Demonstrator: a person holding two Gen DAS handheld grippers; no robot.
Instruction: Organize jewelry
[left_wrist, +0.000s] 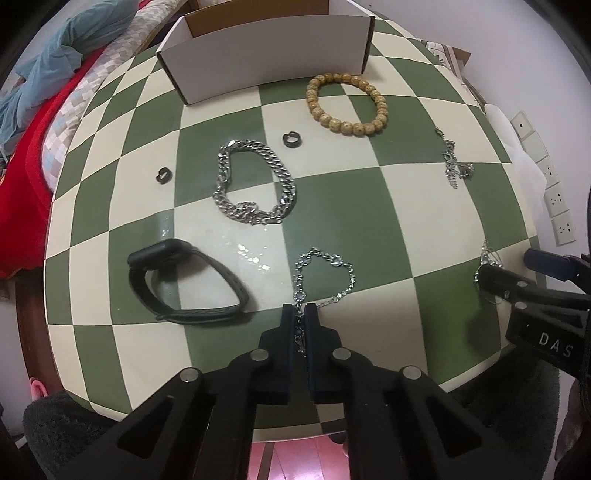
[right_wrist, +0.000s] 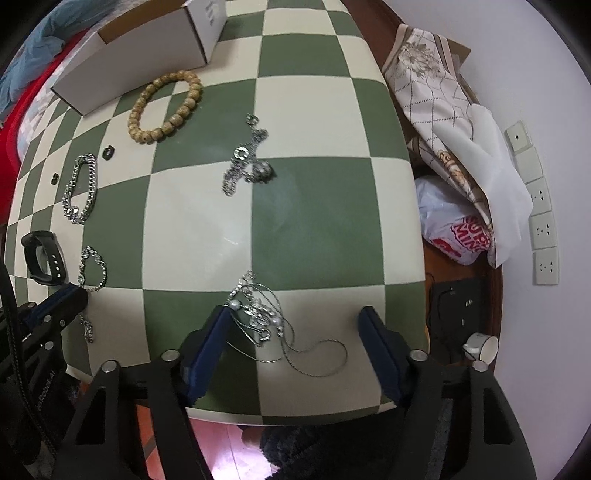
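**Box not yet filled, every piece out on the table**

The left gripper (left_wrist: 300, 314) is pinched onto the crystal-link bracelet (left_wrist: 325, 273) near the table's (left_wrist: 369, 206) front edge. The right gripper (right_wrist: 295, 328) stands wide around the tangled pearl necklace (right_wrist: 258, 314) at the front right corner. The bead bracelet (left_wrist: 345, 103), curb chain (left_wrist: 255, 181), watch (left_wrist: 181, 280) and rings lie loose; I judge sorting barely begun. The white box (left_wrist: 266, 48) waits at the far edge, with bare table between.
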